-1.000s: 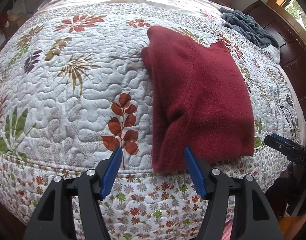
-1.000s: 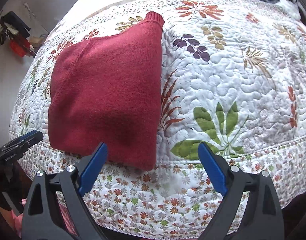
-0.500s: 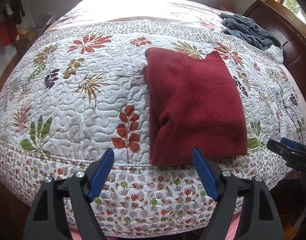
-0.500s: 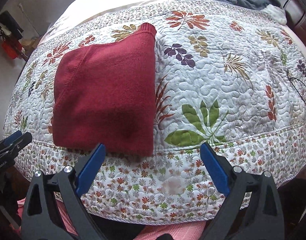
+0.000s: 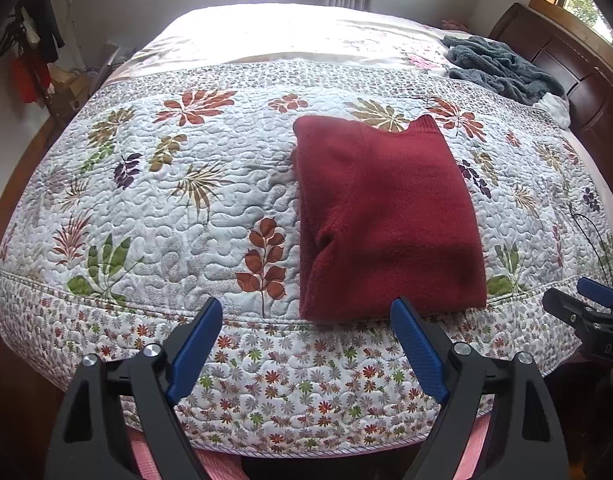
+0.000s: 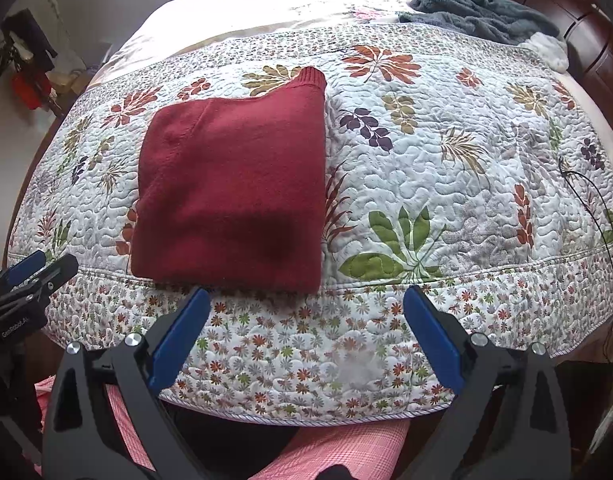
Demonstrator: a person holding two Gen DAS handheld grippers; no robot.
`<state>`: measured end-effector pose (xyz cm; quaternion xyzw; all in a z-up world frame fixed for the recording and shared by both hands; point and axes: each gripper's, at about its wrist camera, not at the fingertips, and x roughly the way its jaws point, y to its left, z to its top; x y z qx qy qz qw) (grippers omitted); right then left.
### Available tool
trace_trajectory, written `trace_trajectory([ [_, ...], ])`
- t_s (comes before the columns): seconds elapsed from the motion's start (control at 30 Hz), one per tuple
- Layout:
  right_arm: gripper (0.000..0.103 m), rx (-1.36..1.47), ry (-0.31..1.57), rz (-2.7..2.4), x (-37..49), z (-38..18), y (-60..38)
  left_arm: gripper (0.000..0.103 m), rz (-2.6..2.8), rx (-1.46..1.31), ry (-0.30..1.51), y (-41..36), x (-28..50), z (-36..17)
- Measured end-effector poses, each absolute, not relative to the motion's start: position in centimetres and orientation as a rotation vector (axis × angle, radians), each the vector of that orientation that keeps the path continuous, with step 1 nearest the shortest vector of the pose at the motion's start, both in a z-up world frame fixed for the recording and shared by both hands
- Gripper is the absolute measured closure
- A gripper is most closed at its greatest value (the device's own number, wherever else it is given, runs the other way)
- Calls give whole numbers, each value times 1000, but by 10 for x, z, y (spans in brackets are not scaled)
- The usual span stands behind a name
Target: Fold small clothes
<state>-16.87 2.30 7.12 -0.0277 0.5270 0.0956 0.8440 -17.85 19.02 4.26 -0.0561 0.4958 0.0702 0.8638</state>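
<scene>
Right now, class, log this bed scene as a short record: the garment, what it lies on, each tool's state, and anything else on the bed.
garment: dark red knitted sweater, folded into a rough rectangle, ribbed edge at its far corner
surface: white quilted bedspread with leaf and flower print; sweater lies near the bed's front edge
left tool: open, empty, off the bed's front edge, not touching the sweater
right tool: open, empty, likewise clear of the sweater
other: crumpled grey fleecy blanket at the far right, by the dark wooden headboard
</scene>
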Motion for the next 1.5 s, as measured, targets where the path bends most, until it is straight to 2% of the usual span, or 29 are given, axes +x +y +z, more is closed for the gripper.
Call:
trace_trajectory([
  [0.47,4,-127,1087,160,-180,77,37,17,188,-95,1013,182,-195,52],
  [1.5,3,-112,1101,141,-175,69,33,17,189,-67,1037,178,-189,38],
])
